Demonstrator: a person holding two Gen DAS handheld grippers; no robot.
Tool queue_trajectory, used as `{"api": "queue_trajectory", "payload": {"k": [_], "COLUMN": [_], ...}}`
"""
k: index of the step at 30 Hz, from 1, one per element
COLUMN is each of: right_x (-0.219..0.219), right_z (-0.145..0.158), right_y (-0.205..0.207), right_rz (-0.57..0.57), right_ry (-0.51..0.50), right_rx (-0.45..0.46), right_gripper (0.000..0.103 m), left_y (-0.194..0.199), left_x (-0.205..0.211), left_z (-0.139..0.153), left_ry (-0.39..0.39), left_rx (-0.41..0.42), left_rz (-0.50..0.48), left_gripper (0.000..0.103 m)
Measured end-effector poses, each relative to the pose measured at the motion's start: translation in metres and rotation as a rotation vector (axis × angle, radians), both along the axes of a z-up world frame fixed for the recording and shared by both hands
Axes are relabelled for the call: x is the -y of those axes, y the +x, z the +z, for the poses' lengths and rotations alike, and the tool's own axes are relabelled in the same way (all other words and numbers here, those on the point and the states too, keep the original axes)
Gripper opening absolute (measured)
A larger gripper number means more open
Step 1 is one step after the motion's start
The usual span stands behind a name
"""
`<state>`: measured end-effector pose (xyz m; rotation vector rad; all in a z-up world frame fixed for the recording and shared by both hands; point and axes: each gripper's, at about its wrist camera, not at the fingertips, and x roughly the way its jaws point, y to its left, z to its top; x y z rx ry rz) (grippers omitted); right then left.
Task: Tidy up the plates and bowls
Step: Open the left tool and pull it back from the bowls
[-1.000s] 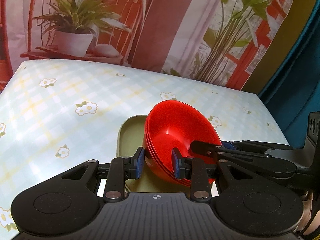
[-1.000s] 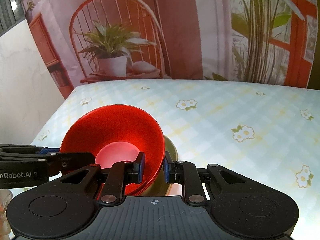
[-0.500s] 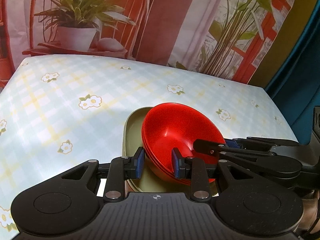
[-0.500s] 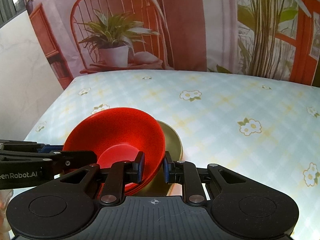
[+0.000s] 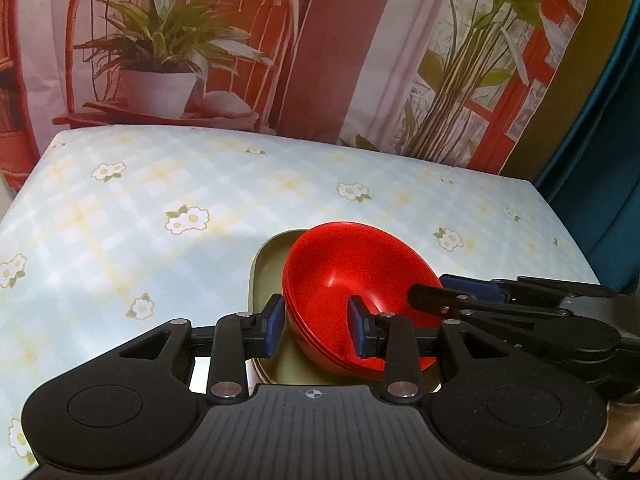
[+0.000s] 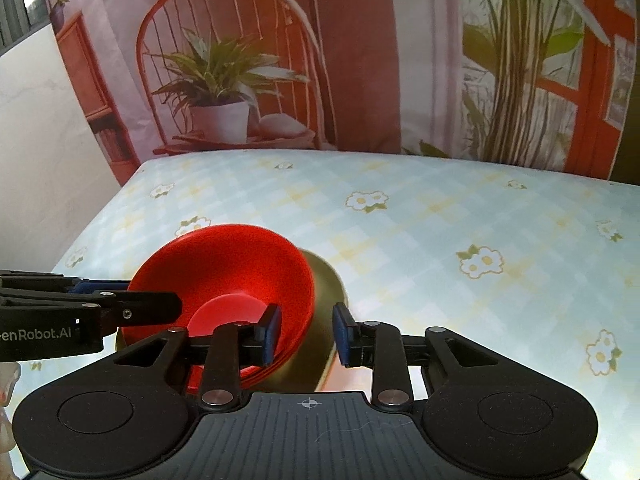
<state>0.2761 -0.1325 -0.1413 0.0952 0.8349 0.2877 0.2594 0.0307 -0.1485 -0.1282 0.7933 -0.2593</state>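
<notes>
A stack of red bowls (image 5: 352, 264) (image 6: 232, 264) sits in an olive-green plate (image 5: 268, 264) (image 6: 328, 280) on the flowered tablecloth. My left gripper (image 5: 317, 330) straddles the stack's near left rim, one pad outside and one inside. Its jaws are opening and the pads look just clear of the wall. My right gripper (image 6: 306, 334) straddles the opposite rim and the plate's edge. Its jaws are also opening, with a clear gap on both sides. Each gripper shows in the other's view, the right gripper (image 5: 436, 286) and the left gripper (image 6: 132, 296).
The table (image 5: 160, 200) has a pale blue checked cloth. A printed backdrop (image 6: 224, 92) of a chair and plants hangs behind its far edge. A white wall (image 6: 48, 140) stands past the table's left edge and a dark teal curtain (image 5: 600, 140) past its right edge.
Both pairs of jaws have parted from the bowls' rims, the right pair more plainly. The bowl stack has come down less tilted onto the green plate.
</notes>
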Motion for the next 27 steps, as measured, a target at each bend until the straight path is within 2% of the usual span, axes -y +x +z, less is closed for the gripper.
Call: {"api": "queue_trajectory", "payload": {"k": [23,27], "right_x": [0.048,0.055], "right_z": [0.051,0.061], "right_y": [-0.045,-0.056], "right_rz": [-0.074,-0.082], "right_ry": [0.010,0.010], "right_rx": [0.112,0.134], "right_gripper": [0.030,0.033], "left_y": [-0.043,-0.056], "left_x": [0.016,0.019], "left_z": [0.043,0.053], "left_ry": [0.056,0.075], "left_rx": [0.124,0.157], "left_rz": [0.005,0.019], "left_gripper": [0.042,0.052]}}
